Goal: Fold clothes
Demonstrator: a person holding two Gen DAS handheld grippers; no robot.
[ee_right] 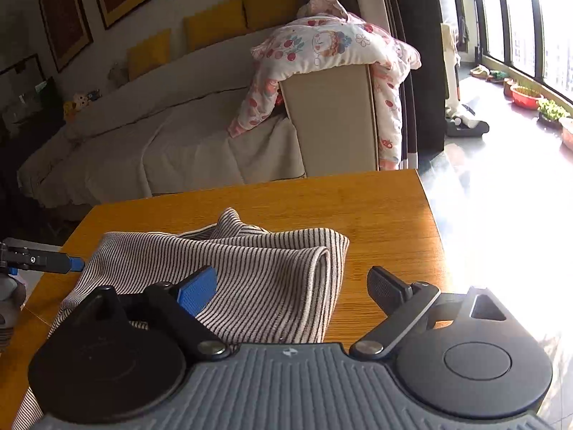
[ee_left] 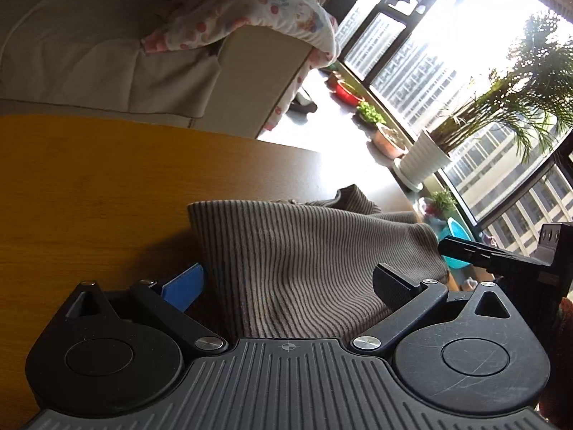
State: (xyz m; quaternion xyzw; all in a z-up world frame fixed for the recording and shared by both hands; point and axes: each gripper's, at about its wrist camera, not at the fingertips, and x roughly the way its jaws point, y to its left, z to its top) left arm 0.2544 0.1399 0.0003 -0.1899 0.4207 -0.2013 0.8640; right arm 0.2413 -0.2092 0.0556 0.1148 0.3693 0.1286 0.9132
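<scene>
Wooden bench carries a half-folded striped garment — both tools, left tool and right tool, spread apart, gripping nothing, apparently between folds.

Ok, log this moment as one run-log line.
stage: folding | striped garment: partly folded on wooden table | left gripper: jaws open over garment | right gripper: jaws open, nothing gripped

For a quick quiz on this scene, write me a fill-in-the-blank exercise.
1. The garment on the table is patterned with ____.
2. The table is made of ____.
3. The right gripper has its fingers ____.
4. A floral quilt hangs over the arm of the ____.

Missing words: stripes; wood; open; sofa
</scene>
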